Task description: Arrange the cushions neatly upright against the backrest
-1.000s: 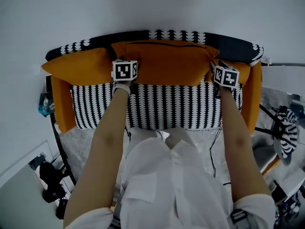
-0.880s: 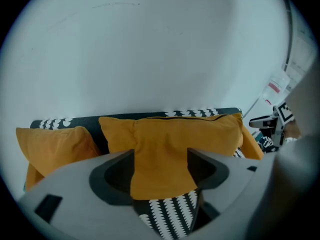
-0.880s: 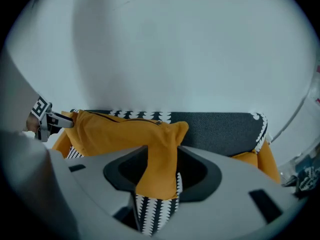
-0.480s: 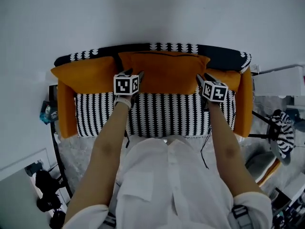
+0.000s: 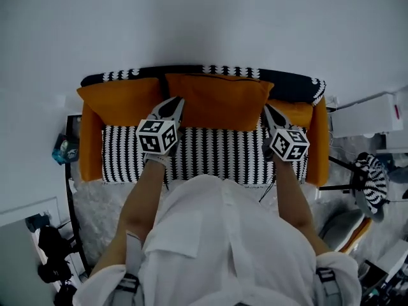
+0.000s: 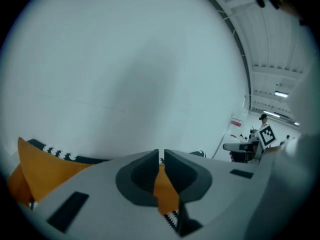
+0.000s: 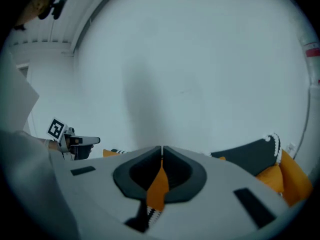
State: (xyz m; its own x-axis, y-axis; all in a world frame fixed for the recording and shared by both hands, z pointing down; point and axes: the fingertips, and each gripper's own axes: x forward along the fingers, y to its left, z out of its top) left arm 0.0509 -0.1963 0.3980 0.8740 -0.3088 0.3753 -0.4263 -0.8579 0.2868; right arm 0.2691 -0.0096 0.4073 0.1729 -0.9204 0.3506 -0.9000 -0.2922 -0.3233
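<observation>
Left gripper point(image 5: 176, 102) and right gripper point(image 5: 268, 109), jaws closing narrow on pinched fabric, hold the lower corners of the middle cushion point(image 5: 217, 101), upper centre, upright against the backrest point(image 5: 293, 81); the striped seat point(image 5: 217, 155) below lies unobstructed.

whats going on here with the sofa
A person is tidying a black-and-white sofa with a handheld gripper in each hand. The left gripper and right gripper sit at the lower corners of the orange middle cushion, jaws closing with nothing pinched between them. That cushion stands upright against the backrest.
</observation>
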